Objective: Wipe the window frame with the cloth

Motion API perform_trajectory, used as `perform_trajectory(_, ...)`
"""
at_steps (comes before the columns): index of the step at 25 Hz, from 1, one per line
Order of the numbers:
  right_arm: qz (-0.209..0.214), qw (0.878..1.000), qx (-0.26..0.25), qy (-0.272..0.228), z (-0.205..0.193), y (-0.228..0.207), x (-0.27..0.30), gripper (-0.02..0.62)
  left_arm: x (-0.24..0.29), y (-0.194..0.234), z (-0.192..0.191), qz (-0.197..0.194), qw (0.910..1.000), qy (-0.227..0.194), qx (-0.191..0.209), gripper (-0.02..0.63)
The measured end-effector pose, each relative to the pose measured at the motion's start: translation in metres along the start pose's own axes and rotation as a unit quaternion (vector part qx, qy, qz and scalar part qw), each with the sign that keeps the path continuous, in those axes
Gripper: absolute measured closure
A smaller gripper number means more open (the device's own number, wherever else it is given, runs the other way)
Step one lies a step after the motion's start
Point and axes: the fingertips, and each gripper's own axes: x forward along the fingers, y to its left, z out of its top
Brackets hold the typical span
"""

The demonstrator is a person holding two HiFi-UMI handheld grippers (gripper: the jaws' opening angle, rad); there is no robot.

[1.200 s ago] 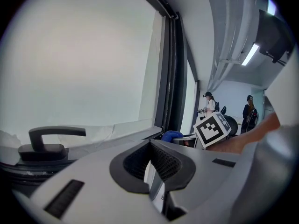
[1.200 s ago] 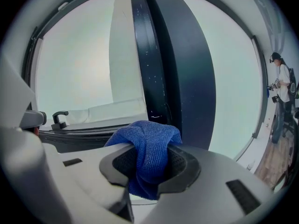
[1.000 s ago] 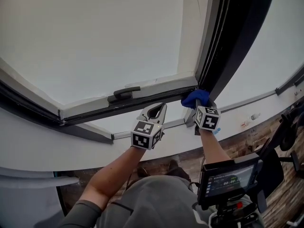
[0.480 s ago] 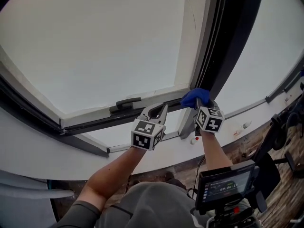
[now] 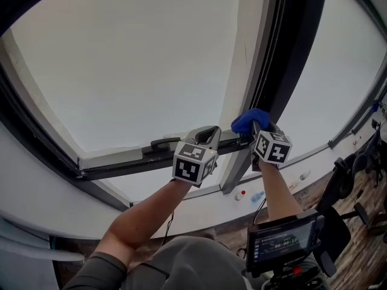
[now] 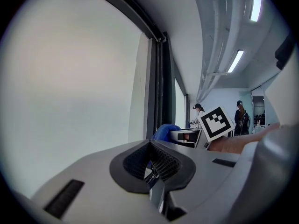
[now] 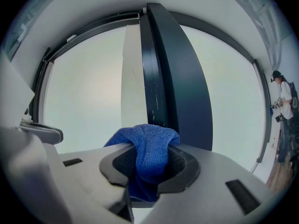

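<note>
Cloth (image 7: 148, 146), pinched tight in the right gripper's (image 7: 148, 166) fingers, sits against the dark window frame (image 7: 163, 78) at center; the left gripper's (image 6: 150, 160) fingers are closed together, empty.

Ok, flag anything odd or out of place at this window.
Nothing stands out. The cloth sits bunched in the right gripper at the dark window frame; the left gripper is shut and empty. No damage or spill shows.

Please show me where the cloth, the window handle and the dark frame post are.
cloth (image 7: 148, 148): right gripper view, on its middle fold.
handle (image 5: 164, 142): head view, on the middle of its dark grip.
frame post (image 5: 296, 53): head view, on its broad dark face.
</note>
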Motion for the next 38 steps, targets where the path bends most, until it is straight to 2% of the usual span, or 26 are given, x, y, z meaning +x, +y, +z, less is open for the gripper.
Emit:
perform_trajectory(5,0.004,1.0,0.0,-0.017,0.042,0.0,-0.004,0.48,0.003,-0.014,0.044,-0.015,0.9995,-0.021,0.02,0.598)
perform_trajectory(14,0.008,0.998,-0.016,-0.059,0.121,0.009,-0.018,0.48,0.005,-0.021,0.105,-0.035,0.998,-0.044,0.029,0.598)
perform_trajectory(23,0.011,0.996,-0.027,-0.086,0.174,0.015,-0.025,0.48,0.007,-0.037,0.166,-0.067,0.9952,-0.065,0.031,0.598)
perform_trajectory(27,0.013,0.994,-0.029,-0.107,0.202,0.016,-0.033,0.48,0.006,-0.042,0.191,-0.071,0.9929,-0.081,0.049,0.598)
perform_trajectory(38,0.029,0.984,-0.037,-0.17,0.302,0.027,-0.049,0.479,0.002,-0.03,0.259,-0.068,0.988,-0.124,0.063,0.598)
